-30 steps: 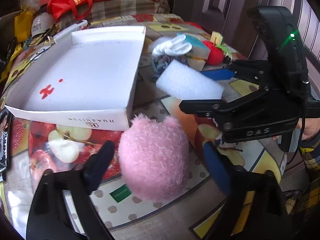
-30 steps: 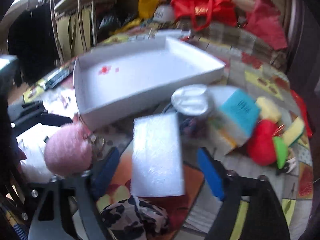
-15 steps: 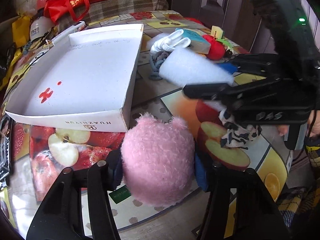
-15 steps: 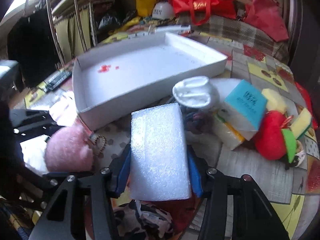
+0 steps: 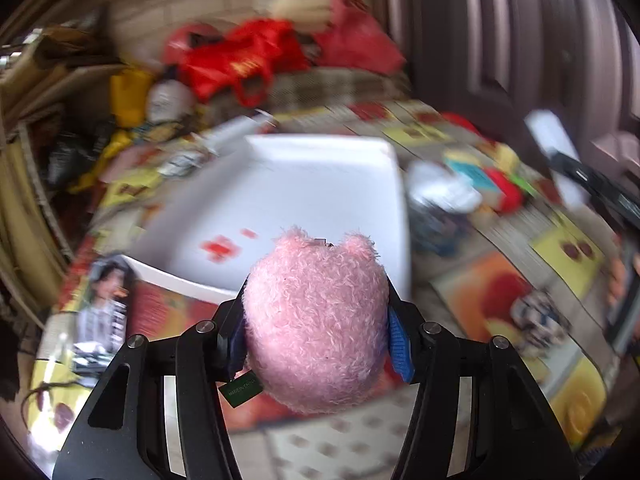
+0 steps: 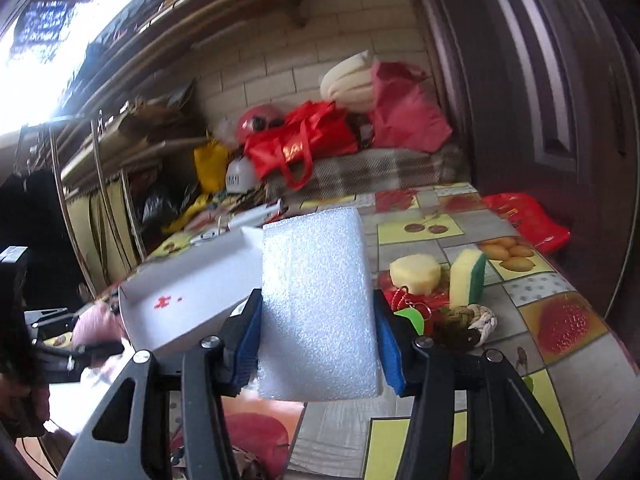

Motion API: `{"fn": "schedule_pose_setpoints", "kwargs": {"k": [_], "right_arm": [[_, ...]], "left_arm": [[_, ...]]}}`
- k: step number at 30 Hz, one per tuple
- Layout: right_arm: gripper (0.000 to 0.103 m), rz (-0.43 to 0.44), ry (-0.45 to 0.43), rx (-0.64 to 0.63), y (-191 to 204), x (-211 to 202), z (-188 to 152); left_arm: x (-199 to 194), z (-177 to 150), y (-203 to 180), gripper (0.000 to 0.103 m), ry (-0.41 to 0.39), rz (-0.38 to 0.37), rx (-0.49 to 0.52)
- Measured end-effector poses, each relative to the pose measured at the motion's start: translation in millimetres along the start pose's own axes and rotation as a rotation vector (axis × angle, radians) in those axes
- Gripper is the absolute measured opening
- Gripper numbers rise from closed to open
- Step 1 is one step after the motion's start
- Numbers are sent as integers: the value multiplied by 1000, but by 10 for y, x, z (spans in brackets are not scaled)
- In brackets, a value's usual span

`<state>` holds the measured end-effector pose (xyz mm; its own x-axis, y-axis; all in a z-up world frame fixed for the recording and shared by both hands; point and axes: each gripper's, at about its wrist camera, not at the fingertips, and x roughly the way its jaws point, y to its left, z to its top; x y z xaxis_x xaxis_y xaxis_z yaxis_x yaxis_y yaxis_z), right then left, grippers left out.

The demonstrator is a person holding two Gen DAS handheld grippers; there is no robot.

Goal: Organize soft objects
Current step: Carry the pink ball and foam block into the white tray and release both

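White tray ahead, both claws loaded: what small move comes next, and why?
Probably carry both claws forward over the white tray. The left claw grips the pink plush, the right claw the white foam block, and both items sit short of the tray's floor.

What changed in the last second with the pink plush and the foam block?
Both were taken hold of and lifted: the left claw closed on the pink plush, the right claw on the white foam block. The white tray stayed put, nothing in it.
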<state>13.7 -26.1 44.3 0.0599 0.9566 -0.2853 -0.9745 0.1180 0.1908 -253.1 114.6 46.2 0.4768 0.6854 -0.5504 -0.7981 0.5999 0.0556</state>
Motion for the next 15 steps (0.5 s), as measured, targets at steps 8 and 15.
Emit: {"fn": "schedule_pose_setpoints", "kwargs": {"k": [8,15], "right_arm": [[51,99,-49,34,335,-28,-32],[51,189,-33,-22,792,152,-41]], "left_arm": [[-115,-73,411,57,-169,118,-131],[93,-7,581,57,-146,175,-187]]}}
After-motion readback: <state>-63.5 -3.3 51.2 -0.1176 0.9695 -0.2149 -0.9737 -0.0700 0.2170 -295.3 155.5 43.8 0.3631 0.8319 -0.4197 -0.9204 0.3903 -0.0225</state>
